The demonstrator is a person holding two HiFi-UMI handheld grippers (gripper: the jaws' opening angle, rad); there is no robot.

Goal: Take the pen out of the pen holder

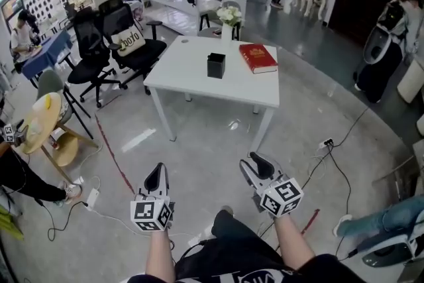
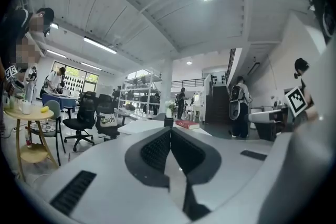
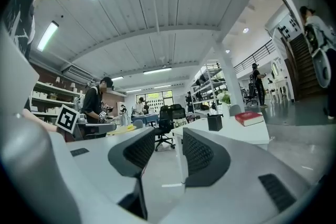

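— Grippers first: how do they stand?

— On the left gripper (image 2: 170,131) the jaws are pressed together at the tips, with nothing between them. On the right gripper (image 3: 168,136) the jaws are spread, and only floor shows in the gap. Both point level, side by side and apart from each other, above bare grey floor.

— Where is the task's thing?

— The black square pen holder (image 1: 216,65) is at twelve o'clock from the grippers and well apart from them. It stands near the middle of the white rectangular table (image 1: 192,79). Whether a pen stands in it is too small to tell.

— What else is around it?

— A red hardcover book (image 1: 258,57) lies flat at two o'clock from the holder, near it but not touching. A white vase of pale flowers (image 1: 228,16) stands at twelve o'clock, by the far edge. Black office chairs (image 1: 93,50) crowd the table's nine o'clock side.

— Is anything in the way?

— The floor between the grippers and the table's near edge is open. A red tape line (image 1: 112,159) runs across it at eleven o'clock from the left gripper. A white power strip (image 1: 326,142) with black cables lies at two o'clock from the right gripper. A round yellow side table (image 1: 40,117) stands off at nine o'clock, and a leg in blue jeans (image 1: 387,217) lies at three o'clock.
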